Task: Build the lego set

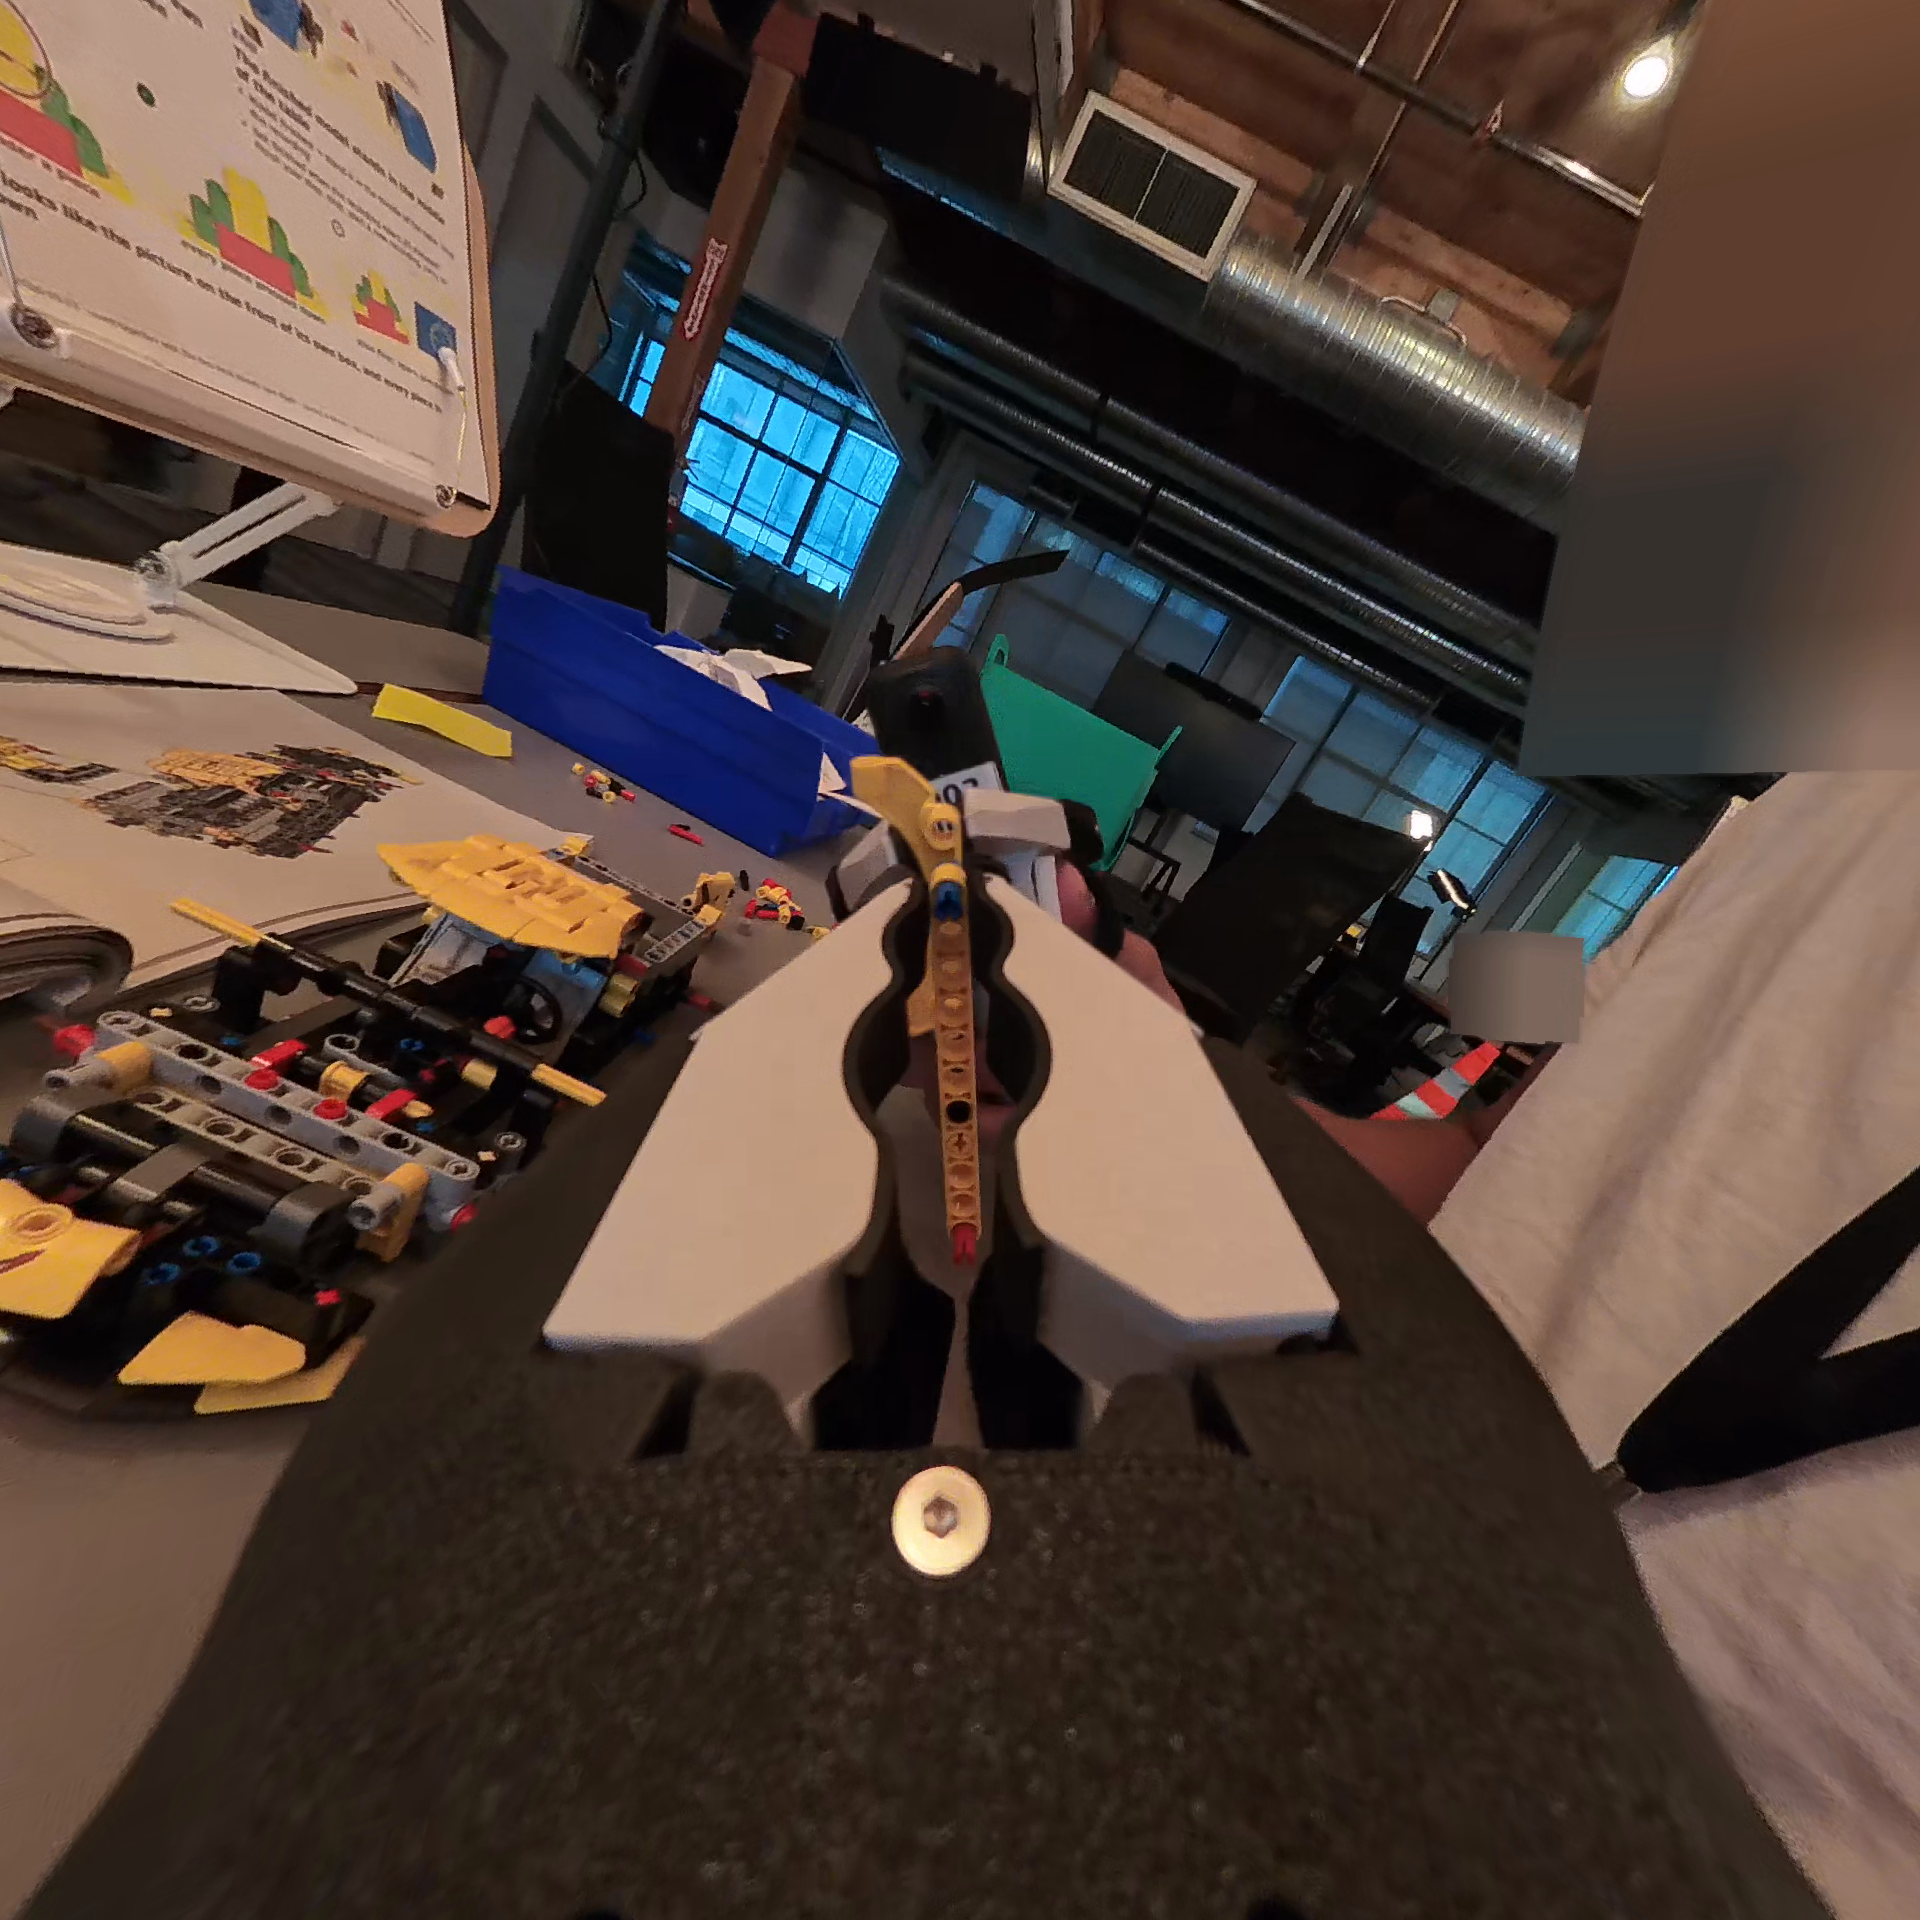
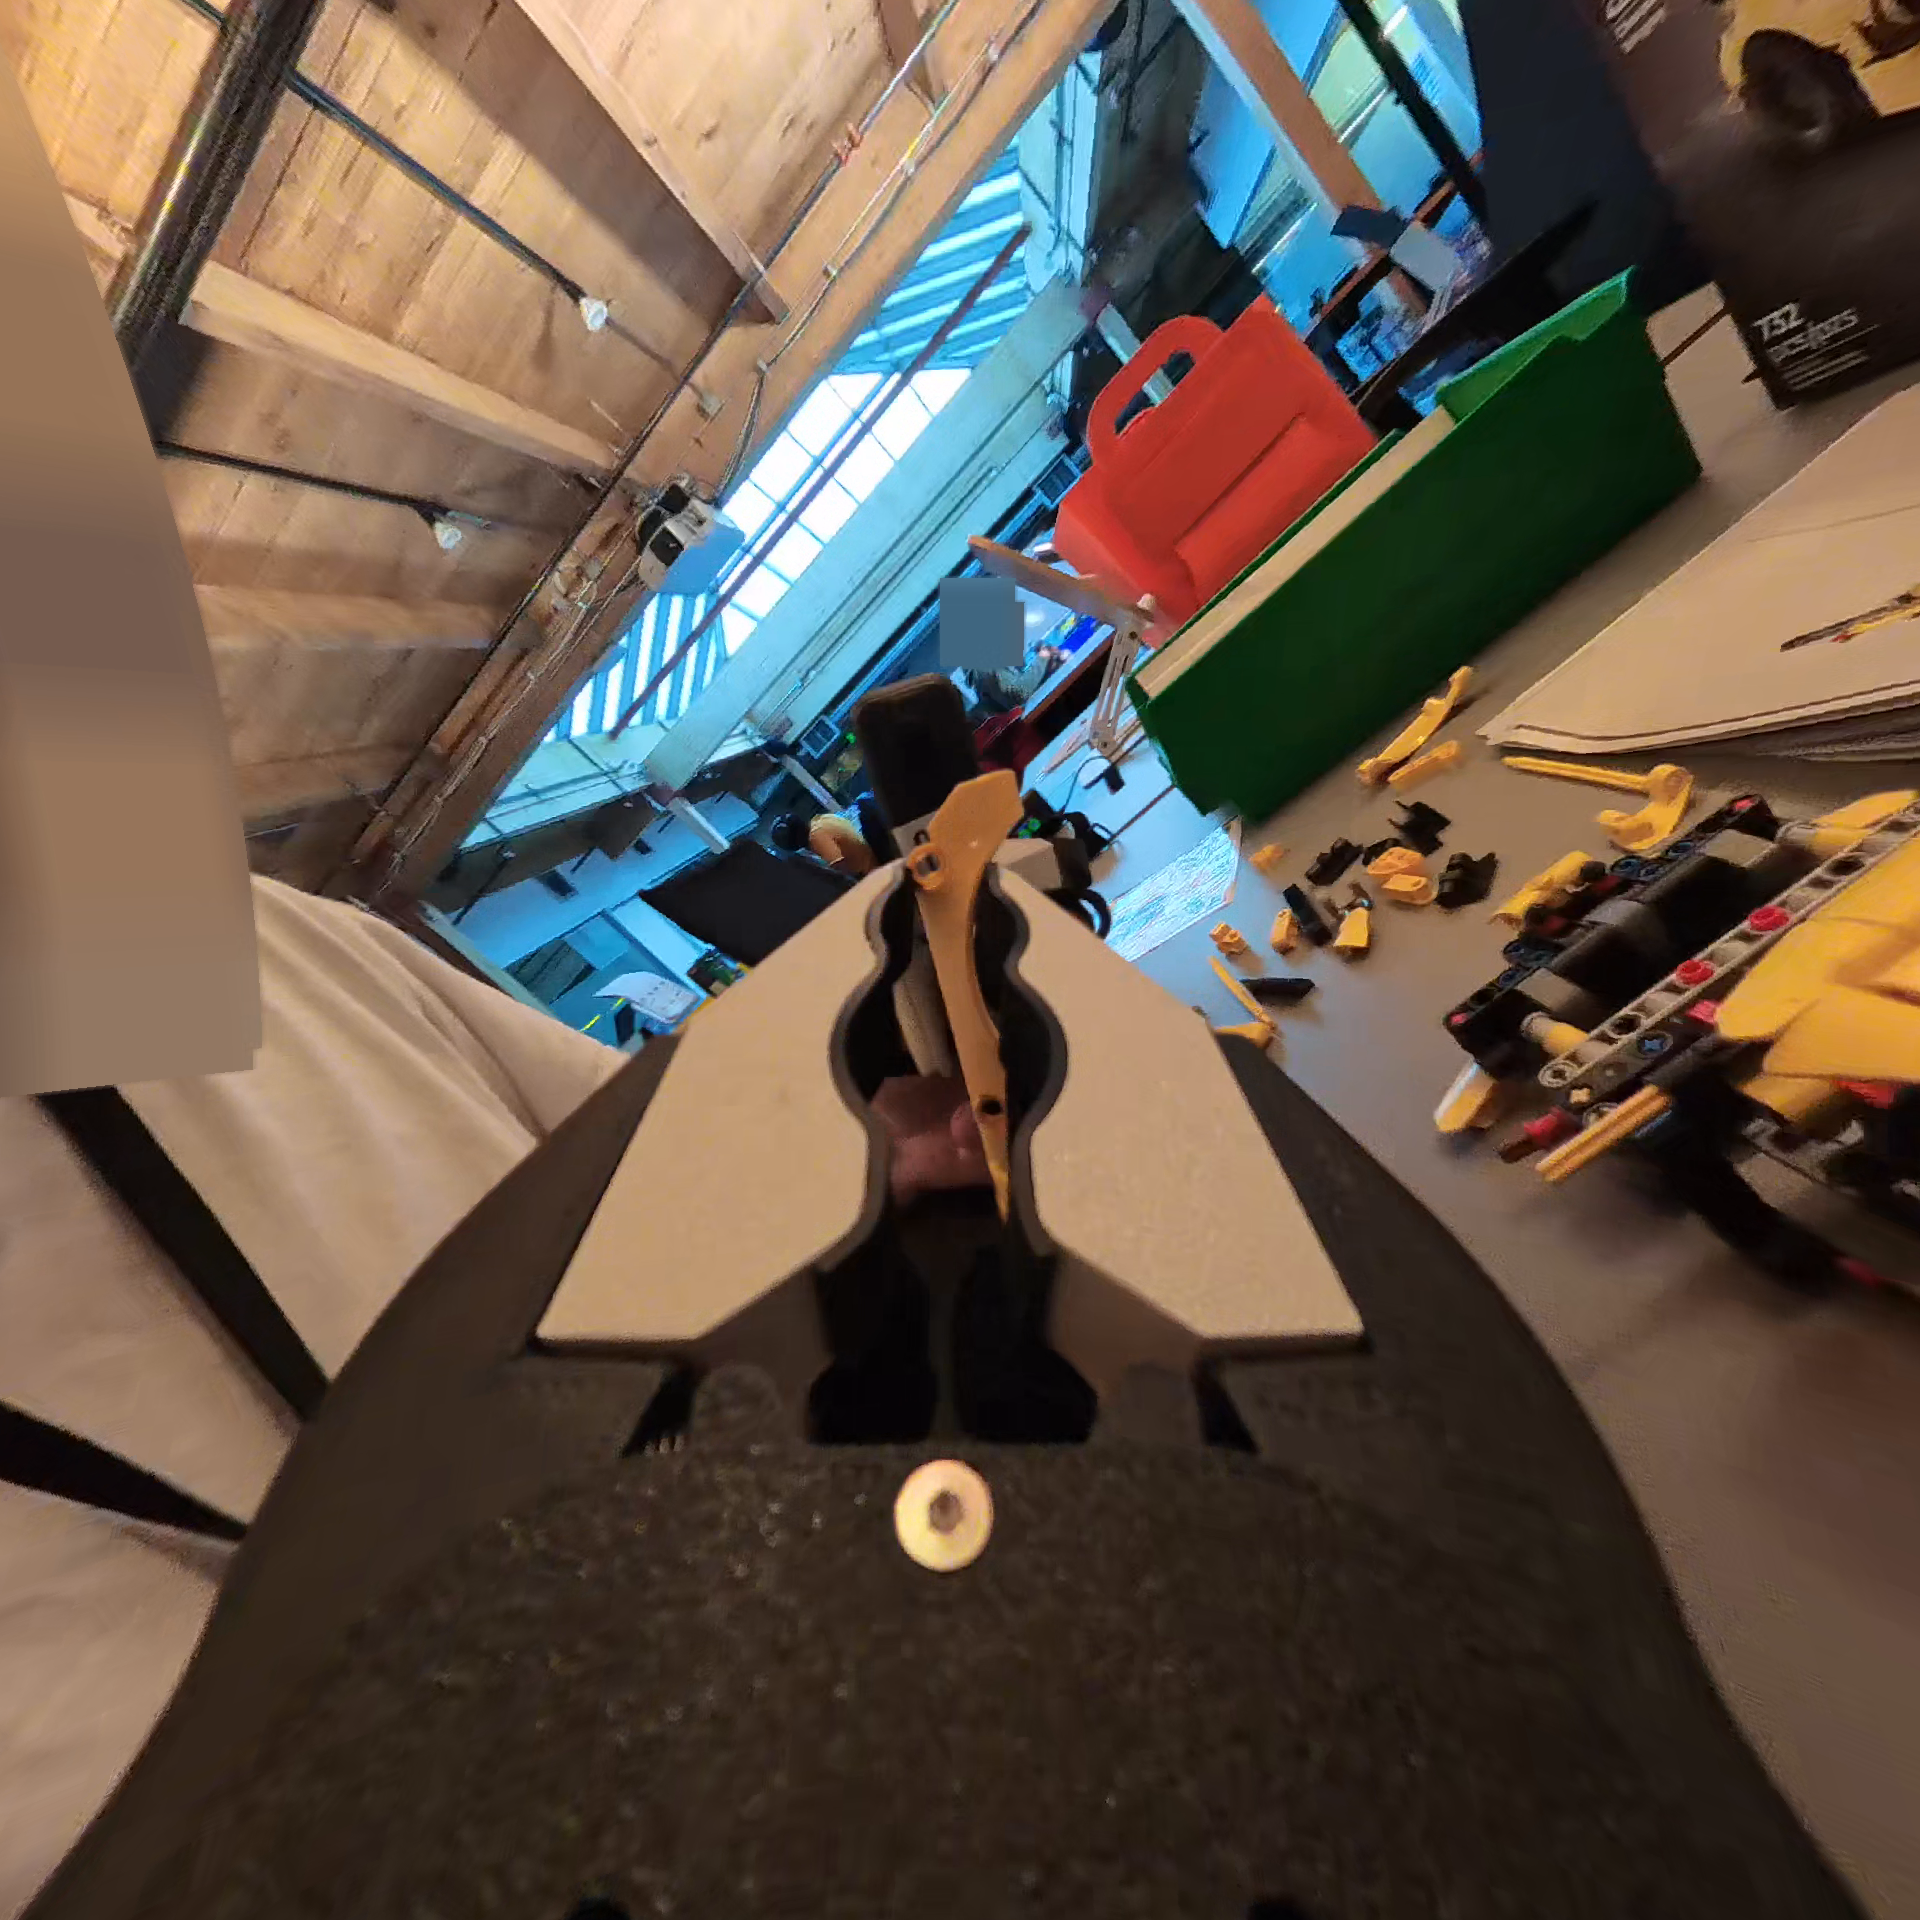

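Note:
My left gripper is shut on a yellow holed beam with a blue pin at its top and a red pin at its bottom. My right gripper is shut on a yellow curved panel. Both are held up above the table, tip to tip. In the left wrist view the panel meets the beam's top end, with the right gripper's fingers just behind it. The partly built yellow, grey and black car model lies on the table at the left, and it shows in the right wrist view at the right.
An open instruction booklet and a blue bin lie beyond the model. A green bin, a red bin, a dark box and loose yellow and black pieces are on the table. A person's white shirt is close by. Less than 4 cm separates the two grippers' tips.

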The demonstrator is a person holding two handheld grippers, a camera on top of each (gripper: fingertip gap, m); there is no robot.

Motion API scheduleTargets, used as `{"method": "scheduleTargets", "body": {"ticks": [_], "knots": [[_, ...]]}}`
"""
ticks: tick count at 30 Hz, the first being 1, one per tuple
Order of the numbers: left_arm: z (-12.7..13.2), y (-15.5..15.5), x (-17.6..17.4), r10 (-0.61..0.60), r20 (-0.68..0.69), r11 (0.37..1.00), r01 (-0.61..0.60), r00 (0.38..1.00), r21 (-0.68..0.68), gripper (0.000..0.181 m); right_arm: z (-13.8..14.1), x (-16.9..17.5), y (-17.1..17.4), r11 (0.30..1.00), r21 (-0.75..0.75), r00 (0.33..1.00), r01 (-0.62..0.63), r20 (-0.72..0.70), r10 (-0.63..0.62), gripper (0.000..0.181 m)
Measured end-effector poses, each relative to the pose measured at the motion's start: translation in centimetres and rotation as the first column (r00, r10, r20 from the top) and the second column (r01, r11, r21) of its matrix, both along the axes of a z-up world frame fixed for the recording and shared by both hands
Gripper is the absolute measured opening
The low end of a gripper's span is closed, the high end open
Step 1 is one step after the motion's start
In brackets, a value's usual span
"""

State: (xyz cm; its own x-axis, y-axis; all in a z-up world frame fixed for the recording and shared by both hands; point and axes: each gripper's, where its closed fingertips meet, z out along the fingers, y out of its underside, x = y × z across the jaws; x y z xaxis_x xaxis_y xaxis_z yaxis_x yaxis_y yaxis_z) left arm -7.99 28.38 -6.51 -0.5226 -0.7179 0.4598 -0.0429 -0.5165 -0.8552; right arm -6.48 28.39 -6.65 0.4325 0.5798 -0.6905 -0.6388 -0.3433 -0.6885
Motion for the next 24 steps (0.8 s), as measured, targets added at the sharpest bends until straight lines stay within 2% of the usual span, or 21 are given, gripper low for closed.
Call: {"method": "scheduleTargets", "body": {"ticks": [1, 2, 7, 10, 13, 16, 20, 24], "knots": [[-0.1, 0.0, 0.1, 0.010, -0.004, 1.000, -0.010, 1.000, 0.009, 0.007, 0.0, -0.3, 0.1, 1.000, 0.012, 1.000, 0.004, 0.004, -0.004, 0.010], [-0.1, 0.2, 0.1, 0.024, -0.003, 1.000, -0.024, 1.000, 0.011, 0.007, 0.3, -0.6, -0.1, 1.000, 0.027, 1.000, -0.013, -0.007, 0.013, 0.002], [0.1, 0.1, 0.0, 0.000, 0.002, 1.000, 0.000, 1.000, -0.017, 0.007, -0.4, -0.7, 0.2, 1.000, 0.004, 0.999, -0.006, 0.054, 0.006, 0.003], [0.4, 0.4, -0.2, -0.007, 0.015, 0.999, 0.008, 1.000, -0.047, 0.007, 0.2, -0.6, -0.3, 0.997, 0.027, 0.996, -0.075, -0.038, 0.076, 0.003], [1.0, 0.1, -0.7, -0.071, 0.044, 0.991, 0.076, 0.996, -0.106, 0.007, 0.7, -1.8, -1.2, 0.971, 0.045, 0.956, -0.237, -0.170, 0.241, 0.003], [1.5, -0.4, -1.0, -0.106, 0.074, 0.987, 0.114, 0.992, -0.113, 0.007, 1.0, -2.7, -1.2, 0.960, 0.061, 0.936, -0.275, -0.211, 0.281, 0.002], [1.8, -0.4, -1.3, -0.124, 0.094, 0.982, 0.136, 0.988, -0.135, 0.007, 2.0, -2.0, -1.5, 0.953, 0.107, 0.915, -0.282, -0.270, 0.301, 0.003], [1.9, -0.8, -1.4, -0.138, 0.102, 0.980, 0.151, 0.985, -0.128, 0.007, 1.8, -2.5, -1.7, 0.944, 0.096, 0.912, -0.315, -0.245, 0.329, 0.003]]}}
